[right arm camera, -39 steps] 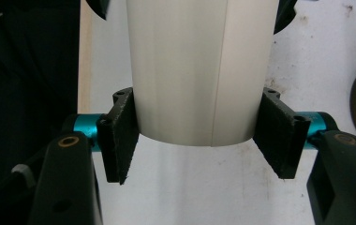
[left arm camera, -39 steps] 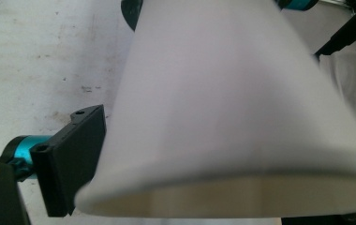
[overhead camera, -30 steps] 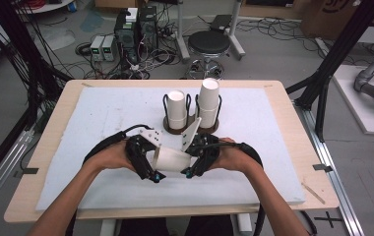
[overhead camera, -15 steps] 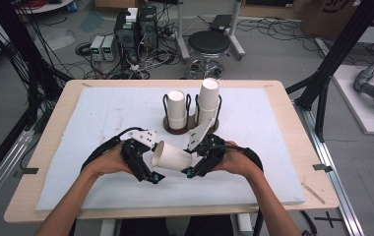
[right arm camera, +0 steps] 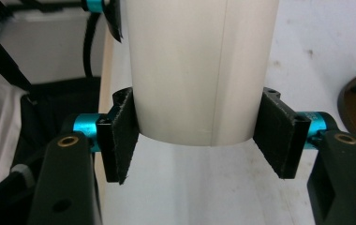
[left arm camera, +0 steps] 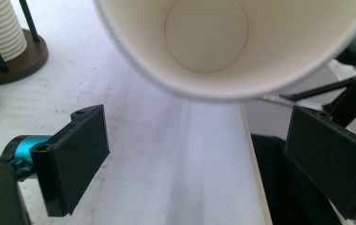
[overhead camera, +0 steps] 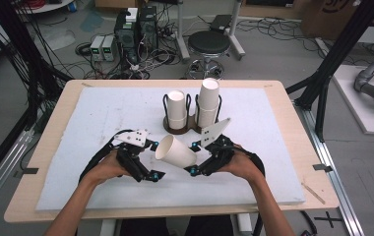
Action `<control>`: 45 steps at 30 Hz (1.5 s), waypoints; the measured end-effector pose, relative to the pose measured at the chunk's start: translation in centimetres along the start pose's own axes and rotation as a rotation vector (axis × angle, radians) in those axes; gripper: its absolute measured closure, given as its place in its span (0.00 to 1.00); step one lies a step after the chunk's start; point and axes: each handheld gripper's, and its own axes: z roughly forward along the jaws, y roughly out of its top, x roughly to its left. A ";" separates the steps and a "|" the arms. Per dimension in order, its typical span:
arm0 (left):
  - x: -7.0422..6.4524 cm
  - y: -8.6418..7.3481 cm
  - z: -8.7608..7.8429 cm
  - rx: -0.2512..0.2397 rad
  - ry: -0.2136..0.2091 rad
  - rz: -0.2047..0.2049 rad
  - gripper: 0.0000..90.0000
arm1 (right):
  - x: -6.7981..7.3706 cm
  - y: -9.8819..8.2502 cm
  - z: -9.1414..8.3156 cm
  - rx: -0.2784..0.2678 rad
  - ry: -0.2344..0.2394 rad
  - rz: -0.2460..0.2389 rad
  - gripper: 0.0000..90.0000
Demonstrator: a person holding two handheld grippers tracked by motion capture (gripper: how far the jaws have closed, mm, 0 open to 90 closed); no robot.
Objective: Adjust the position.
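Right gripper [right arm camera: 197,138] fingers clamped on paper cup [overhead camera: 175,152] base — left gripper [left arm camera: 204,159] fingers wide apart, cup mouth above them.

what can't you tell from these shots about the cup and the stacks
- Cup outside bottom: in the right gripper view its end faces down, away from the camera.
- Cup rim: cut by the left gripper view's top edge.
- How many cups each stack holds: too small in the high view; the holder wires cross them.
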 end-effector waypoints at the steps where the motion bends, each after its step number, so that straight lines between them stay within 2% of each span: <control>1: 0.0 0.0 0.0 0.000 0.000 0.000 0.07 | 0.0 0.0 0.0 0.000 0.000 0.000 0.41; 2: 0.0 -0.2 -0.1 -0.024 0.000 -0.001 0.07 | 0.0 -0.3 -0.1 -0.039 0.006 0.007 0.41; 4: 0.0 -0.6 -0.1 -0.074 -0.006 -0.016 0.07 | 0.0 -0.5 -0.1 -0.058 0.010 0.012 0.41; 6: 0.0 -0.7 -0.1 -0.083 -0.008 -0.024 0.07 | 0.0 -0.6 0.0 -0.068 0.014 0.014 0.41; 13: -0.2 -0.9 0.1 -0.162 -0.009 -0.030 0.07 | -0.3 -1.4 0.7 -0.189 0.049 0.020 0.41; 16: -0.2 -1.0 0.1 -0.173 -0.016 -0.042 0.07 | -0.4 -1.6 1.0 -0.191 0.053 0.027 0.41; 21: -0.3 -1.0 0.1 -0.181 -0.019 -0.039 0.07 | -0.5 -2.2 1.4 -0.243 0.069 0.049 0.41; 23: -0.3 -0.9 0.0 -0.193 -0.020 -0.037 0.10 | -0.5 -2.2 1.4 -0.247 0.072 0.055 0.41; 33: -0.2 -0.1 0.3 -0.289 -0.062 -0.037 0.10 | -0.4 -2.4 1.8 -0.301 0.100 0.056 0.41; 40: -0.3 1.0 0.5 -0.287 -0.072 -0.022 0.10 | -0.5 -2.8 2.0 -0.306 0.108 0.073 0.41; 45: -0.3 2.0 0.5 -0.292 -0.082 -0.006 0.10 | -0.5 -2.7 1.9 -0.327 0.115 0.063 0.41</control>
